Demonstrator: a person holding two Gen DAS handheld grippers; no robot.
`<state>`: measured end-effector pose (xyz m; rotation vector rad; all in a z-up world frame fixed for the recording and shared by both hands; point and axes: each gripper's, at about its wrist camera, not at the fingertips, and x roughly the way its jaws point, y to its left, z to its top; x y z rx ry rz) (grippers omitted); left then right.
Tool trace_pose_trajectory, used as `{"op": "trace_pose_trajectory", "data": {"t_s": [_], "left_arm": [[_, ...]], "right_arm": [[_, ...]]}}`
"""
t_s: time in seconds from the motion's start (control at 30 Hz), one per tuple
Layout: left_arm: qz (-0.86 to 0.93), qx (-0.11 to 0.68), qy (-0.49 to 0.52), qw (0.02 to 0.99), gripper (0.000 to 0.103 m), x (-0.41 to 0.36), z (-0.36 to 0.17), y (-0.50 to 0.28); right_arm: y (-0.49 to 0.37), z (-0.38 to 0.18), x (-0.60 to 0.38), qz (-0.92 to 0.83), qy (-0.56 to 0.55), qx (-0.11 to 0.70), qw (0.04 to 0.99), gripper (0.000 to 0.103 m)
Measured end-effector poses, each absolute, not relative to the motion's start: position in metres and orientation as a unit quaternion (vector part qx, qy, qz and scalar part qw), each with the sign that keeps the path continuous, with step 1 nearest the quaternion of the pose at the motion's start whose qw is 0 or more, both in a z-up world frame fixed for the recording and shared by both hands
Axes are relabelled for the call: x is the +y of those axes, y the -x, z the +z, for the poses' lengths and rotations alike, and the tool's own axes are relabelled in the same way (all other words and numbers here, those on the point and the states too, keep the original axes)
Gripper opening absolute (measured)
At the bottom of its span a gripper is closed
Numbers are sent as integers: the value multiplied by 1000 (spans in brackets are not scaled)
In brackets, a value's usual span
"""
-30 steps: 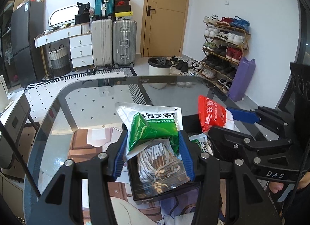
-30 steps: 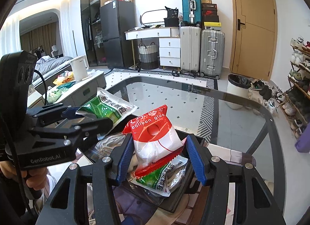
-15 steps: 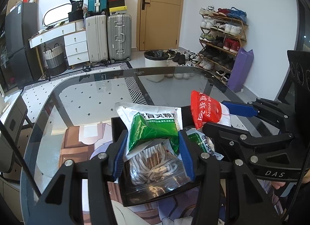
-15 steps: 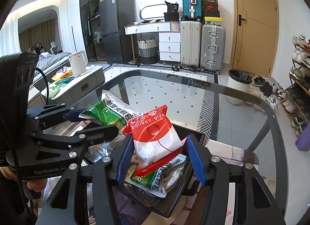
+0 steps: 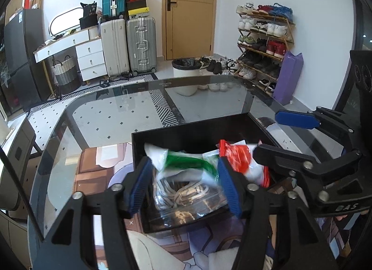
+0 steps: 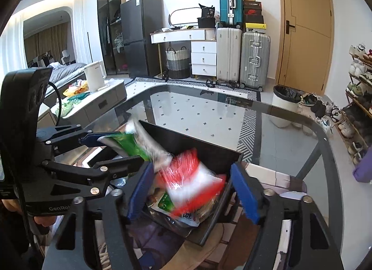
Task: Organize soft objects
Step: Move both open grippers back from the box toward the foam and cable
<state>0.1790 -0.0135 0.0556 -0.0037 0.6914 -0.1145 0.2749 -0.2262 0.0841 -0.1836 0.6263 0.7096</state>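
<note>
Both packets are seen blurred inside the black box (image 5: pixel 162 137) on the glass table (image 5: pixel 111 116). The green packet (image 5: pixel 186 165) lies between the spread fingers of the left gripper (image 5: pixel 183 186), the red packet (image 6: pixel 188 181) between the wide-open right gripper (image 6: pixel 190 193). Both appear released; sorting is judged nearly done.

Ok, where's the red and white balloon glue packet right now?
In the right wrist view the red and white packet sits blurred between the open right gripper fingers, over the black bin, with the green packet to its left.
</note>
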Motion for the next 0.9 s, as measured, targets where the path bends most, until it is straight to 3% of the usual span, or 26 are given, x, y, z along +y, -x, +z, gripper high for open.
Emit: {"op": "trace_pose_trajectory", "data": {"t_s": [0.1,0.17,0.33,0.9], "left_arm": [[-57,336,4,940,71,-13,60,-173],[-55,334,2,941,85,-13,61,-167],[-49,324,-4,945,103,-11,66,-153],[-47,311,6,949,103,2,66,-108]], "right_arm": [[-267,87,-230,336,86,294,891,88],[-261,88,-236,332,78,293,893,96],[-248,92,-250,328,64,293,896,102],[-201,83,-269,341,58,310,886,102]]}}
